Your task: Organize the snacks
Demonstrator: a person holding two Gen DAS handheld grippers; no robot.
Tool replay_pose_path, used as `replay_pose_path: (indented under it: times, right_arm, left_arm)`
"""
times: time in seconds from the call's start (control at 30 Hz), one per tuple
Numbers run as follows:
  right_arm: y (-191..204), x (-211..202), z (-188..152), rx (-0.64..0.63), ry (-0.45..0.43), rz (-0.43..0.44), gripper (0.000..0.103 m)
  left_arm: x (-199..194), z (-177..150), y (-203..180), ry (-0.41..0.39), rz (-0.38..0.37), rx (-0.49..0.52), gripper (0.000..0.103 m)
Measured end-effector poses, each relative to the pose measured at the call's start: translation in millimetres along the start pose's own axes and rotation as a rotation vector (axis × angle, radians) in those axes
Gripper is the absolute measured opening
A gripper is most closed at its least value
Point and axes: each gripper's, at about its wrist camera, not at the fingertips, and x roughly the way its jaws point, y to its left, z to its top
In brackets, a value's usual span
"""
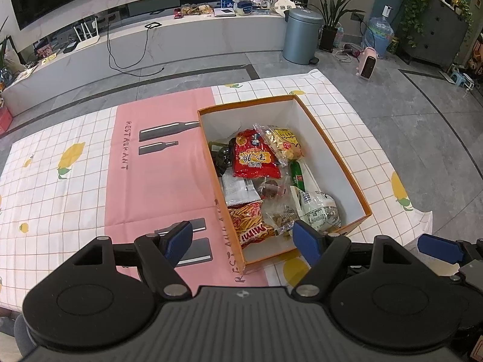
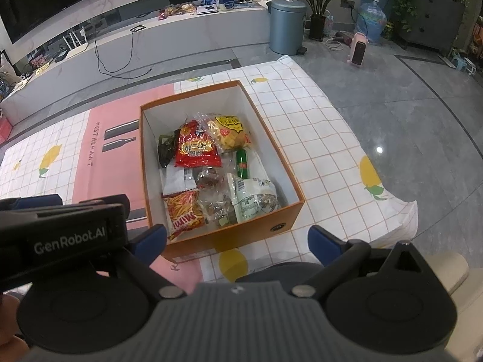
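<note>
My left gripper (image 1: 243, 235) has its fingers (image 1: 178, 238) spread, nothing between them; same for my right gripper (image 2: 238, 239), hovering over the near rim of the orange box (image 2: 271, 138). Bare table (image 1: 75, 199) lies open on the left, the cloth edge close on the right. One box, snacks (image 2: 196, 150) piled inside: about nine packets, overlapping, so the lower ones are half hidden.

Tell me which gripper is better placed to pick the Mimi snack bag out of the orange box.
Probably the left gripper. Its open jaws frame the Mimi bag at the orange box's near left corner. The right gripper, also open, sits nearer the box's middle, with the bag off to its left.
</note>
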Motion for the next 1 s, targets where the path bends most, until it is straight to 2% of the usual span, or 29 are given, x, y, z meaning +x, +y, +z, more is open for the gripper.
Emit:
replay_pose_path:
  times: [1.0]
  right_arm:
    - [8.0, -4.9, -2.9, -0.020, -0.010, -0.007, 0.097]
  left_arm:
    - [-3.2, -3.9, 0.9, -0.005, -0.009, -0.008, 0.089]
